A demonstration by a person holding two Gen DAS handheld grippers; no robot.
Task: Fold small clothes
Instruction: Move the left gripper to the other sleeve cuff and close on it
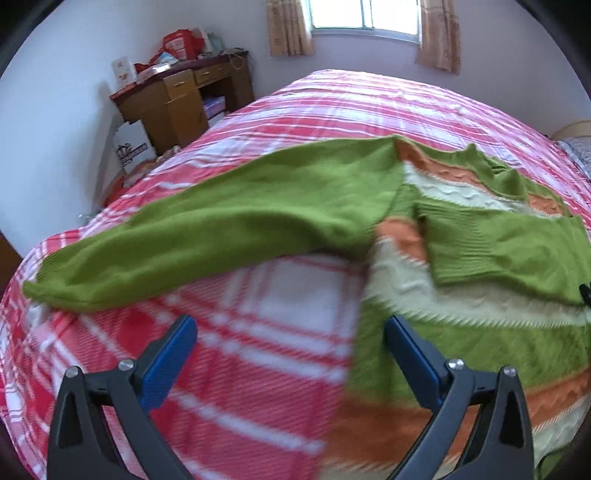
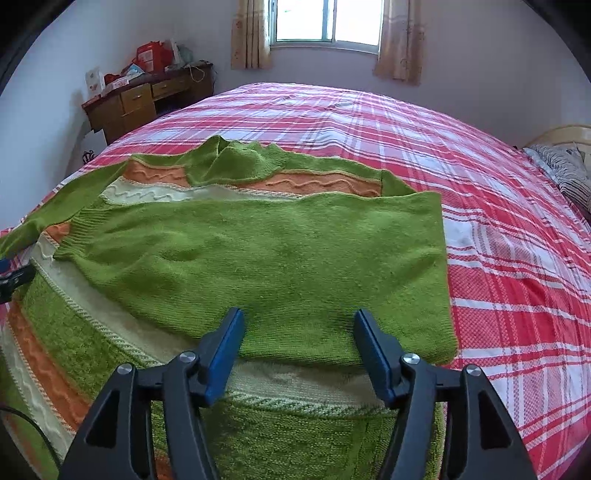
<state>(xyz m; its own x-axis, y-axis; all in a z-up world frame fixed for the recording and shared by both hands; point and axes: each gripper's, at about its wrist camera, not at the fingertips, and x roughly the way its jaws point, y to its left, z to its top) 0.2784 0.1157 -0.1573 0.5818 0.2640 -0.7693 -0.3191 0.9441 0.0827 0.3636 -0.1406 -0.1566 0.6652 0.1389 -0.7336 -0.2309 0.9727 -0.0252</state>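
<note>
1. Sweater (image 2: 258,258): green knit with orange and cream wavy stripes; lies flat on the bed.
2. One sleeve (image 2: 236,254) folded across the body; the other (image 1: 207,229) stretched outward.

Green knit sweater w/ orange and cream bands (image 1: 461,258) lying flat on red, pink and white plaid bedspread (image 1: 258,350). One plain green sleeve (image 1: 221,229) stretched out to left; other sleeve folded across body, ribbed cuff up. Left gripper (image 1: 290,332) hovering above, blue-padded jaws wide apart, nothing between. Brown wooden desk w/ clutter (image 1: 184,96) in far corner; curtained window (image 1: 364,14) behind.
</note>
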